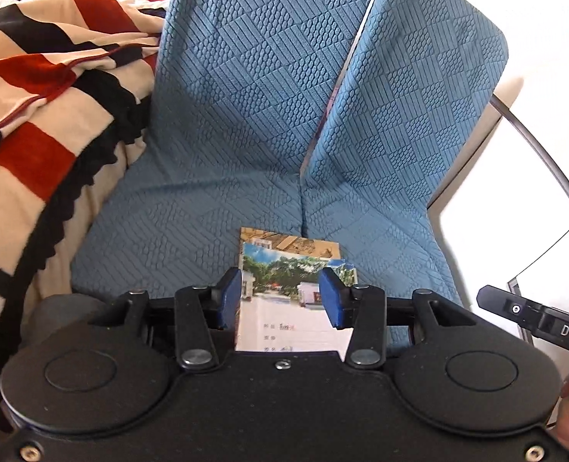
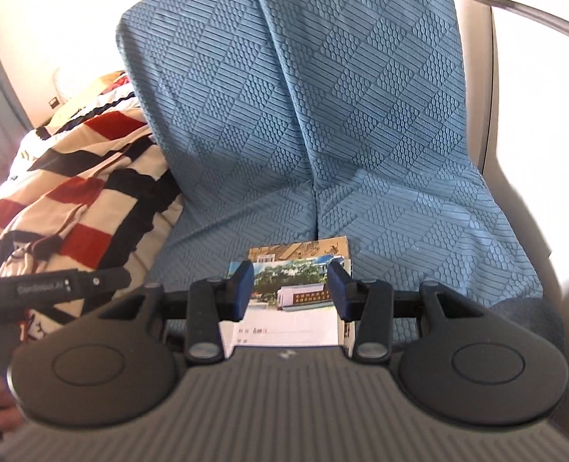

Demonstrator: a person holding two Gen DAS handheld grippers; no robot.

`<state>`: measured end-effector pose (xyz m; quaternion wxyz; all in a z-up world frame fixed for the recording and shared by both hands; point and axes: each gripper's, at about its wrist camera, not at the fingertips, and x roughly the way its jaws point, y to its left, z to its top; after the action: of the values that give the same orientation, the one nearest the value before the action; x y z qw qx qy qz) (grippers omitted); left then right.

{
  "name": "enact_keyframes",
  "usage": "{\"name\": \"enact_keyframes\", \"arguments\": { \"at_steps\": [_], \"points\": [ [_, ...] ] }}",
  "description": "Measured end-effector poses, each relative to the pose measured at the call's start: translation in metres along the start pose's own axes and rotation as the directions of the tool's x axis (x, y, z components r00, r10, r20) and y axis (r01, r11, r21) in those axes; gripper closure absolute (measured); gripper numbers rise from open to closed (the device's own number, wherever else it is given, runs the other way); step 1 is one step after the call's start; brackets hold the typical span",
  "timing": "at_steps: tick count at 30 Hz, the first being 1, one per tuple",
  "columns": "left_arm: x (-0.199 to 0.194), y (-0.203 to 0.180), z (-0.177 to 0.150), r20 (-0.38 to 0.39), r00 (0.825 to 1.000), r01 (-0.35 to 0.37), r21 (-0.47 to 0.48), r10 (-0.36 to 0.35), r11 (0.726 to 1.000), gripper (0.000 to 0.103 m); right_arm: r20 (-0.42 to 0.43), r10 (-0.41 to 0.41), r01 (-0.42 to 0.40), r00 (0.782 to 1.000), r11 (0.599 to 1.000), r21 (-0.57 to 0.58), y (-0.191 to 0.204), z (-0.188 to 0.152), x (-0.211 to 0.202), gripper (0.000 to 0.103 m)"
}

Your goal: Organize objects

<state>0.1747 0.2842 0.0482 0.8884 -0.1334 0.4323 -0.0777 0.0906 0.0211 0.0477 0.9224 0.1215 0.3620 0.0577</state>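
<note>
Both hand-held grippers, left (image 1: 280, 294) and right (image 2: 291, 290), hang spread and empty above the stacked notebooks (image 1: 290, 269), apparently squared together on the blue sofa seat (image 1: 192, 208), striped blanket (image 1: 49, 88) beyond.

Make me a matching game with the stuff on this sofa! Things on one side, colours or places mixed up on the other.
Things:
1. sofa cover
2. blanket
3. top booklet
4. bottom booklet

Descriptions:
A. red, black and cream stripes, heaped at the left
B. blue, with a quilted pattern
C. brownish cover, peeking out from behind
D. picture of trees and a white building, lying on another booklet

Pairs: 1-B, 2-A, 3-D, 4-C
</note>
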Motion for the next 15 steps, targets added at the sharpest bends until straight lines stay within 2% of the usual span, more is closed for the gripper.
{"name": "enact_keyframes", "arguments": {
  "at_steps": [8, 11, 15],
  "points": [
    [-0.016, -0.001, -0.027, 0.004, 1.000, -0.024, 0.007, 0.024, 1.000, 0.057, 0.004, -0.019, 0.019, 1.000, 1.000, -0.015, 0.005, -0.019, -0.017, 0.058],
    [-0.018, -0.003, -0.035, 0.012, 1.000, -0.023, 0.009, 0.023, 1.000, 0.057, 0.017, -0.027, 0.027, 0.999, 0.999, -0.025, 0.006, -0.027, -0.020, 0.051],
    [-0.017, -0.009, -0.043, 0.014, 1.000, -0.021, 0.014, 0.021, 1.000, 0.055, 0.010, -0.016, 0.016, 1.000, 1.000, -0.021, 0.006, -0.036, -0.020, 0.050]
  ]
}}
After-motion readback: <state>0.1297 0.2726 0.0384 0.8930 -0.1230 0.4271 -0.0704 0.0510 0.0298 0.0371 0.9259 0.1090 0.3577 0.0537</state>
